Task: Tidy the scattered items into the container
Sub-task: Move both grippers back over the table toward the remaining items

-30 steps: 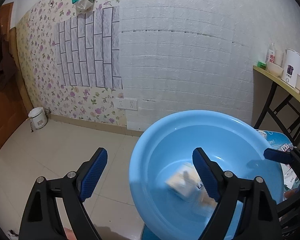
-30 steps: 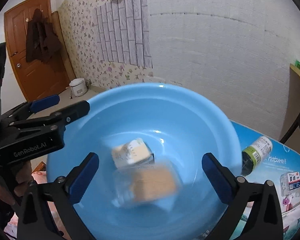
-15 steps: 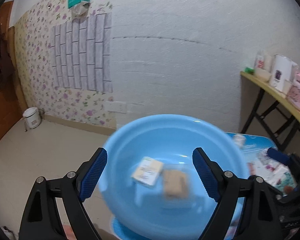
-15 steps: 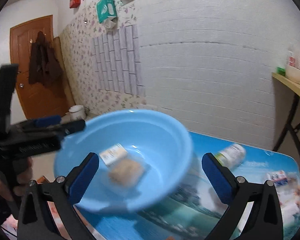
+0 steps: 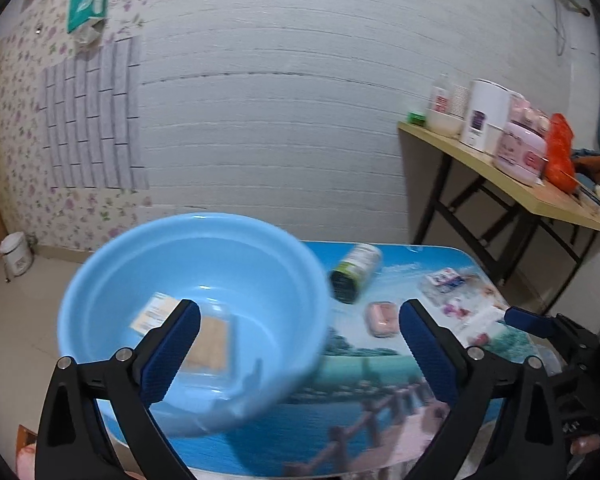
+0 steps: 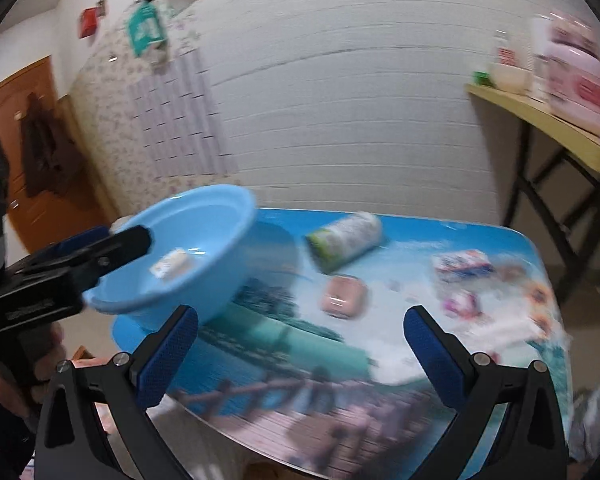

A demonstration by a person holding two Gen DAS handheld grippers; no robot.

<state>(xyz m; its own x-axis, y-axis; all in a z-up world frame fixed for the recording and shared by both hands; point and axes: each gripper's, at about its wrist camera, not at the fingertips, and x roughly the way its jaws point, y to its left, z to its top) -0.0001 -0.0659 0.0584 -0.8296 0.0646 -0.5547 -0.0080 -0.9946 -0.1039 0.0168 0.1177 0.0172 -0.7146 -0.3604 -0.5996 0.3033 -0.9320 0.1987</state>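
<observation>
Round light-blue plastic basin (image 5: 204,280) holds two small packets; lying green-capped bottle (image 5: 356,272), pink soap packet (image 5: 382,318) and sachets remain on the table. Left gripper (image 5: 296,340), having just opened further, and right gripper (image 6: 300,344) both spread, empty.

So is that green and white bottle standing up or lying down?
Lying down. The bottle rests on its side on the table, just beside the basin, dark cap end toward the camera.

No lettering on the bottle (image 5: 356,272), packets or wall signs is legible.
</observation>
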